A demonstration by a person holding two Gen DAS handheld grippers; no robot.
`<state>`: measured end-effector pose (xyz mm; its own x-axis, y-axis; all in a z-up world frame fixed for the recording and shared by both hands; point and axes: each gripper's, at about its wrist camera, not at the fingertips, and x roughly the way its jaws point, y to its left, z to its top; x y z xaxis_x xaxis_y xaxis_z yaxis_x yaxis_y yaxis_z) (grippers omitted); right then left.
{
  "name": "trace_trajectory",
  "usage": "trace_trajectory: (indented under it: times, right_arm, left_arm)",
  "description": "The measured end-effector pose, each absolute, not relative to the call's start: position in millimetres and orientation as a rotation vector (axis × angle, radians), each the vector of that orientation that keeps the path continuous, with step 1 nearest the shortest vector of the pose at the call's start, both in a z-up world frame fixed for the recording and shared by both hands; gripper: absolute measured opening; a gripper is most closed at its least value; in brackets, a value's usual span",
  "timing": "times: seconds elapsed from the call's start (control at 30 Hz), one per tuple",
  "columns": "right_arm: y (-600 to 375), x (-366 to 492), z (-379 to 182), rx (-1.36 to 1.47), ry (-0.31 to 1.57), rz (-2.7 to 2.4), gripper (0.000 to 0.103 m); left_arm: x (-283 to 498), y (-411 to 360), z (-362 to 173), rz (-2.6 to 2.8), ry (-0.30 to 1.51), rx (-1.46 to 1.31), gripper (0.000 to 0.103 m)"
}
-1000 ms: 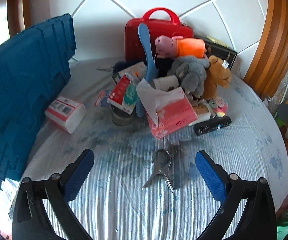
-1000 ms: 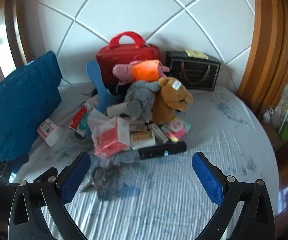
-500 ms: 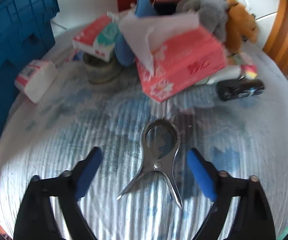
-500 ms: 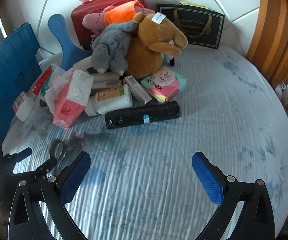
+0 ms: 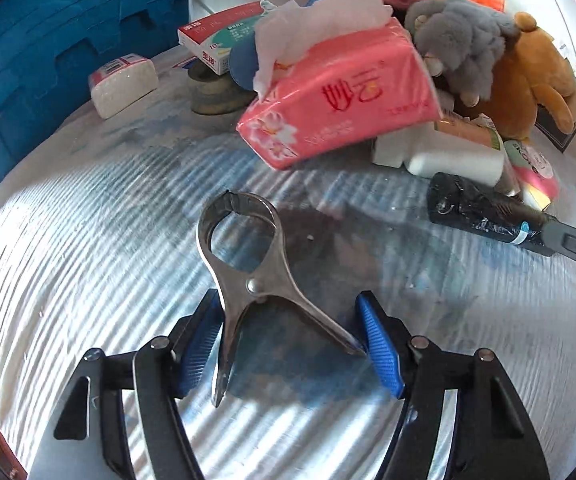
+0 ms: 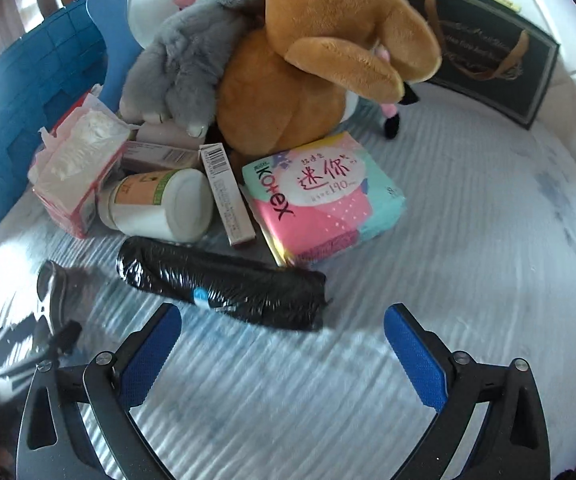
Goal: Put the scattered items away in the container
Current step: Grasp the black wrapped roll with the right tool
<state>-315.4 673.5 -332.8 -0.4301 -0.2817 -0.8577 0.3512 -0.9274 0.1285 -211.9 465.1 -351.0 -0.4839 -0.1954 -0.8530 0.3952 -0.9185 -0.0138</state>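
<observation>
A metal spring clamp (image 5: 244, 256) lies on the striped cover, its two handles pointing toward me. My left gripper (image 5: 288, 320) straddles those handles and its jaws are closing; both blue pads (image 5: 202, 340) touch a handle. A black wrapped roll (image 6: 224, 284) lies just in front of my right gripper (image 6: 282, 316), which is open with nothing between its fingers. The blue crate (image 5: 48, 60) stands at the left. The pile holds a pink tissue pack (image 5: 340, 96), a grey plush (image 6: 184, 64) and a brown plush bear (image 6: 312, 64).
A pink Kotex pack (image 6: 320, 196), a white bottle (image 6: 160, 204) and a slim box (image 6: 226, 196) lie behind the roll. A black gift bag (image 6: 484, 48) stands at the back right. A white soap-like pack (image 5: 124, 84) sits by the crate.
Both grippers have dropped toward the cover. The left one moved up to the clamp and narrowed around its handles. The right one came close to the black roll and stayed open.
</observation>
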Motion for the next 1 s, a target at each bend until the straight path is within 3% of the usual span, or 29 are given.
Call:
trace_trajectory:
  times: [0.33,0.47,0.7,1.0]
  right_arm:
    - [643,-280,-332,1.352,0.122,-2.104,0.103]
    - [651,-284,-316,1.296,0.172,-2.194,0.087]
    - [645,-312,-334,1.348,0.143,-2.134,0.088]
    - [624,-268,-318,1.301,0.3,-2.056,0.088]
  left_arm:
    - [-207,469,-351,-2.393,0.325,1.333,0.072]
    - [-203,473,-350,-2.392,0.329,1.316,0.074]
    - [-204,472,-351,-2.366,0.344,1.308,0.08]
    - [-209,466,-351,-2.344,0.362,1.353,0.08]
